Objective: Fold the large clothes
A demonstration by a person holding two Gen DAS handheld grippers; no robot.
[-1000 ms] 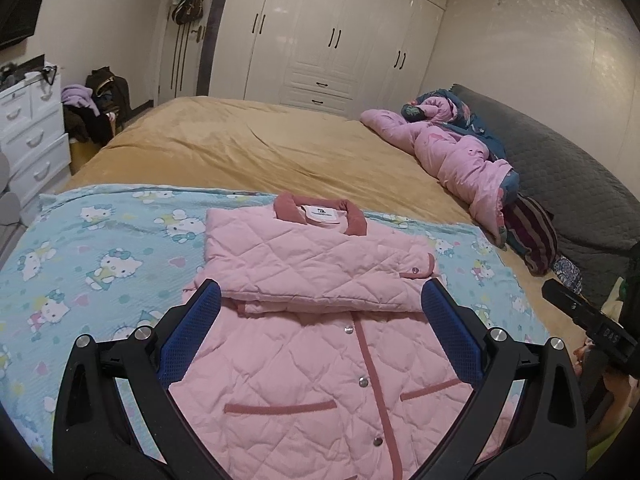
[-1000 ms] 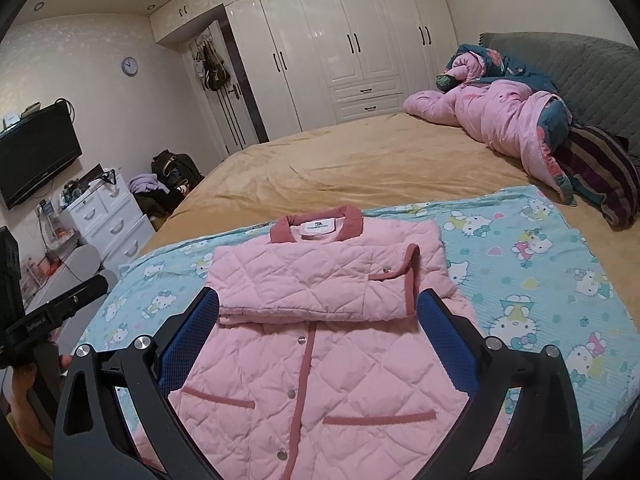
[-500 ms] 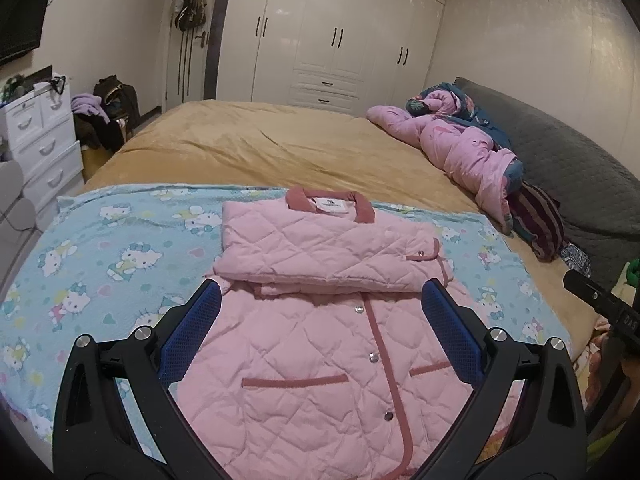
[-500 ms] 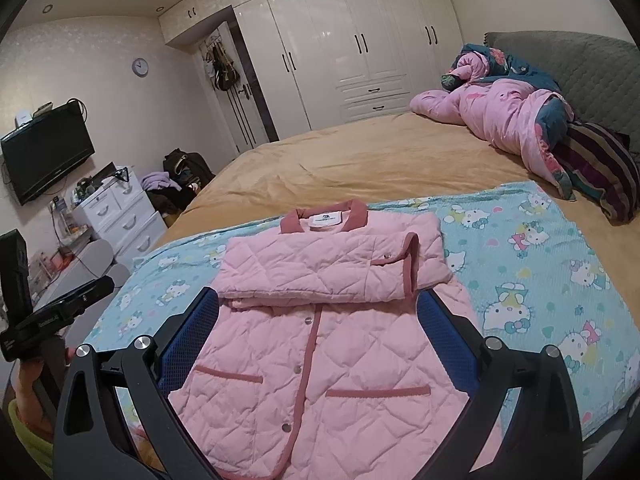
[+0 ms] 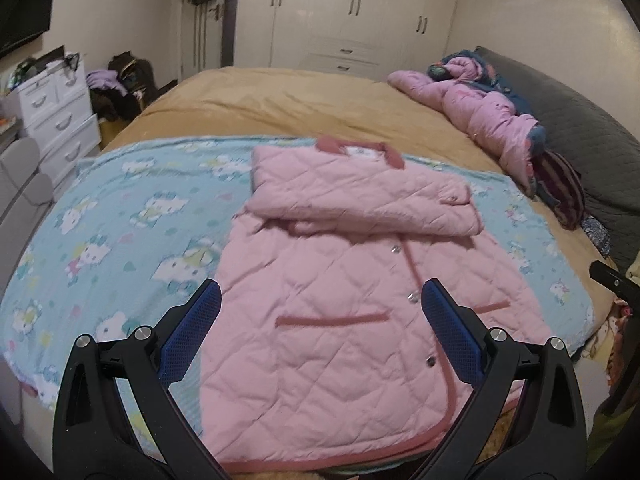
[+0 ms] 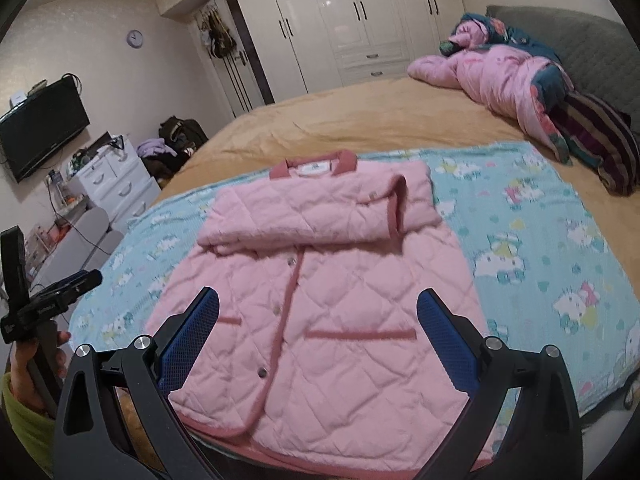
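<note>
Jacket [image 5: 340,320] — below both open tongs

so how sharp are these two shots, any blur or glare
Left wrist view: motion-smeared jacket and blanket prints, gripper crisp. Right wrist view: milder blur on the jacket, ceiling-light glare on the wardrobe doors. Both bend at fisheye edges.
</note>
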